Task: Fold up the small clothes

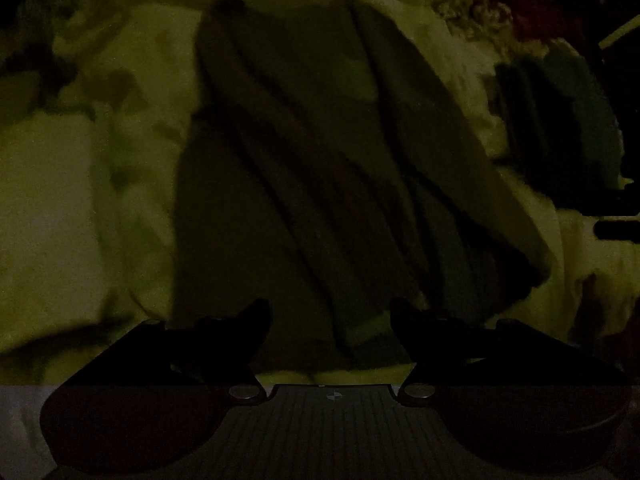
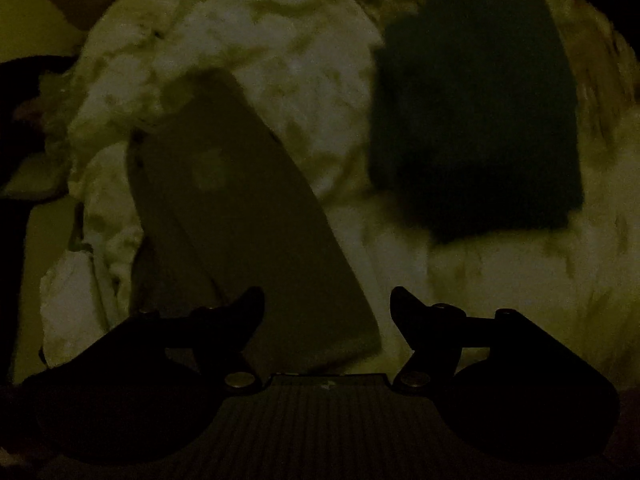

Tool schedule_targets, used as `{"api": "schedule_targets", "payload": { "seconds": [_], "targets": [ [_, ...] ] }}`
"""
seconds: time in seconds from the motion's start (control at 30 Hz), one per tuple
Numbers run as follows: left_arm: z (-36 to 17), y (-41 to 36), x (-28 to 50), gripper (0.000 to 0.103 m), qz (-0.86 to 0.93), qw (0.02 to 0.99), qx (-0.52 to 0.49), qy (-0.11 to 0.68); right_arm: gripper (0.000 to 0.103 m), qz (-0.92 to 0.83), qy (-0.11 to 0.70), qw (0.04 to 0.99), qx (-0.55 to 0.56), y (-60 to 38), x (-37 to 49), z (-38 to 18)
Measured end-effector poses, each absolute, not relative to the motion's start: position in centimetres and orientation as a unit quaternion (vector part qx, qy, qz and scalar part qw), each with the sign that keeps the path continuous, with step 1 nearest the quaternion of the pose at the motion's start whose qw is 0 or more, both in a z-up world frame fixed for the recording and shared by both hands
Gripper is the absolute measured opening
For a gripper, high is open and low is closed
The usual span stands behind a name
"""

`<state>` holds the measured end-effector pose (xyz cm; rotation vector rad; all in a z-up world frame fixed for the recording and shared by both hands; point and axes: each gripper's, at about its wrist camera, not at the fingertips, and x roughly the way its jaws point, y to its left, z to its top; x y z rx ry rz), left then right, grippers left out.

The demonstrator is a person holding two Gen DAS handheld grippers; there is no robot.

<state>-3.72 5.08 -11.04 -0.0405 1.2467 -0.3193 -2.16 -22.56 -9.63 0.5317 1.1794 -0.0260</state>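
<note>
The scene is very dark. In the left wrist view a dark, creased garment point(image 1: 320, 168) lies spread lengthwise on a pale rumpled bedcover point(image 1: 80, 184). My left gripper point(image 1: 331, 312) is open and empty just above the garment's near end. In the right wrist view a folded grey-green garment point(image 2: 240, 216) lies slanted on the pale cover point(image 2: 260, 48), with a faint round mark on it. My right gripper point(image 2: 327, 300) is open and empty over its near end.
A dark green folded pile point(image 2: 476, 120) sits at the upper right of the right wrist view; it also shows at the right edge of the left wrist view point(image 1: 560, 120). Dark clutter lies at the far right point(image 1: 560, 12).
</note>
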Motion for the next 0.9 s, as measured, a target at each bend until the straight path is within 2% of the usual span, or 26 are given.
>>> {"api": "schedule_targets", "payload": {
  "seconds": [0.1,0.2,0.3,0.33,0.53,0.57,0.6,0.63,0.67,0.77,0.9],
  "targets": [
    [-11.7,4.6,-4.9,0.103,-0.157,0.811,-0.008,0.564,0.074,-0.031,0.558,0.763,0.325,-23.9,-3.3,-12.0],
    [-11.9,3.0,-6.2,0.103,-0.198,0.825,0.058,0.526,0.073,-0.069,0.558,0.705,0.433,-25.3,-4.8,-14.8],
    [-12.5,1.1,-6.9,0.103,-0.228,0.822,0.118,0.508,0.065,-0.084,0.549,0.654,0.514,-25.7,-6.1,-16.9],
    [-12.8,0.5,-6.9,0.103,-0.231,0.82,0.135,0.506,0.061,-0.09,0.546,0.641,0.532,-25.8,-6.5,-17.4],
    [-15.3,-3.1,-5.6,0.103,-0.231,0.797,0.217,0.514,0.058,-0.108,0.53,0.608,0.581,-26.1,-6.5,-19.2],
    [-15.8,-3.4,-5.2,0.103,-0.229,0.792,0.225,0.519,0.053,-0.11,0.528,0.606,0.585,-26.1,-6.3,-19.4],
    [-16.1,-3.5,-4.8,0.099,-0.229,0.789,0.22,0.527,0.047,-0.113,0.524,0.603,0.591,-26.2,-6.3,-19.6],
    [-16.3,-3.3,-4.4,0.088,-0.224,0.787,0.21,0.535,0.027,-0.114,0.521,0.601,0.596,-26.2,-6.2,-19.8],
    [-16.2,-3.0,-4.2,0.083,-0.215,0.788,0.201,0.54,0.013,-0.116,0.52,0.6,0.597,-26.1,-6.1,-20.0],
    [-15.1,-0.9,-3.4,0.068,-0.178,0.804,0.133,0.552,0.007,-0.12,0.516,0.609,0.59,-26.0,-6.2,-19.6],
    [-11.5,4.3,-2.3,0.069,-0.102,0.829,0.002,0.549,0.006,-0.111,0.504,0.631,0.579,-26.3,-6.2,-17.6]
  ]
}}
